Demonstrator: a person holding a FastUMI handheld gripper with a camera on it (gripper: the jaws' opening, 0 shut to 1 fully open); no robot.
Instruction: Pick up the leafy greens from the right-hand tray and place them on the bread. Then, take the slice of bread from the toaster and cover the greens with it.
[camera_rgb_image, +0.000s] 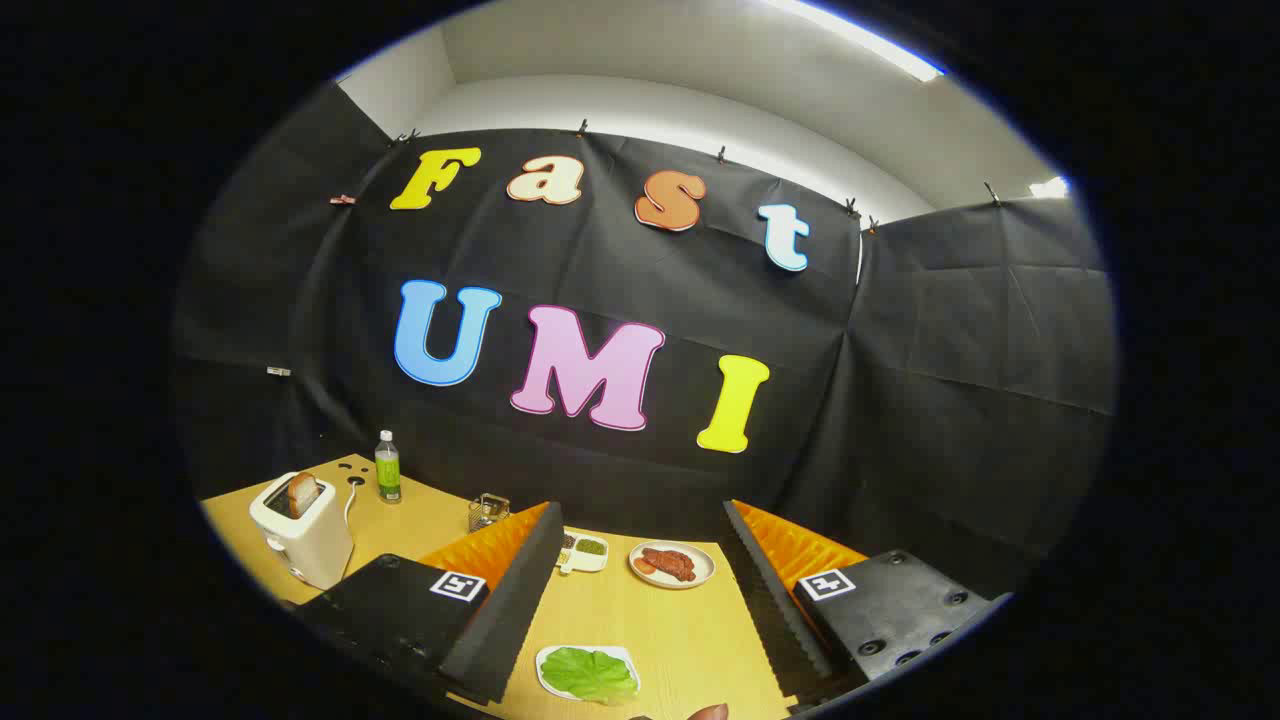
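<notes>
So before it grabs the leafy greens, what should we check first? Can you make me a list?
1. Gripper fingers wide apart: ok.
2. Leafy greens lying on their white tray, between the fingers: ok.
3. Nothing held in the gripper: ok.
4. Bread slice sticking up from the toaster, ready for later: ok.
5. Bottom bread to put the greens on: cannot tell where it is.
6. Plate of red food beyond the greens, clear of the fingers: ok.
</notes>
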